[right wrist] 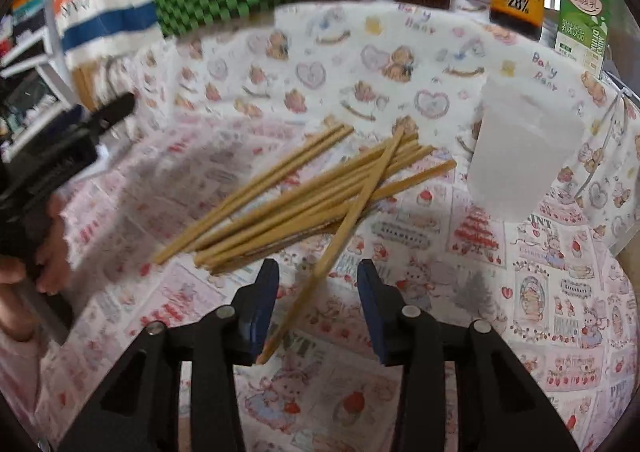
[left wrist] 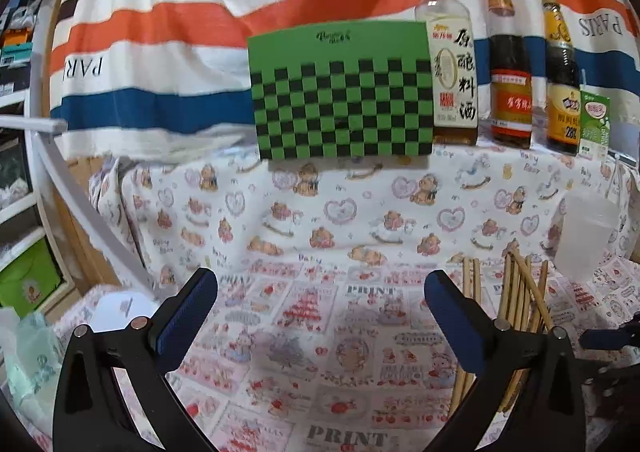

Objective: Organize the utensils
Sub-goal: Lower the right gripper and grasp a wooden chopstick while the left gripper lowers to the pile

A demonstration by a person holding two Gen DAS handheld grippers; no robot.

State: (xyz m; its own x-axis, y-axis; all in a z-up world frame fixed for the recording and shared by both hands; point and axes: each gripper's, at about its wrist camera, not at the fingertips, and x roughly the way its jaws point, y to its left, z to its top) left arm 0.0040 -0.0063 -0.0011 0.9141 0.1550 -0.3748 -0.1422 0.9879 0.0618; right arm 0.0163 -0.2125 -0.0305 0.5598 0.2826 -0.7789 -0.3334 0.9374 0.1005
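Note:
Several wooden chopsticks (right wrist: 304,192) lie in a loose pile on the patterned tablecloth; they also show in the left wrist view (left wrist: 516,292). One chopstick (right wrist: 352,212) lies across the pile and runs down between my right gripper's (right wrist: 318,284) jaws, which stand open around it without touching. A frosted plastic cup (right wrist: 520,148) stands upright right of the pile; it also shows in the left wrist view (left wrist: 588,236). My left gripper (left wrist: 320,288) is open and empty, left of the chopsticks.
A green checkered box (left wrist: 340,92), three sauce bottles (left wrist: 508,64) and a green carton (left wrist: 594,124) stand along the back. The striped cloth hangs behind. The left gripper and hand show in the right wrist view (right wrist: 60,156). Shelves stand at far left.

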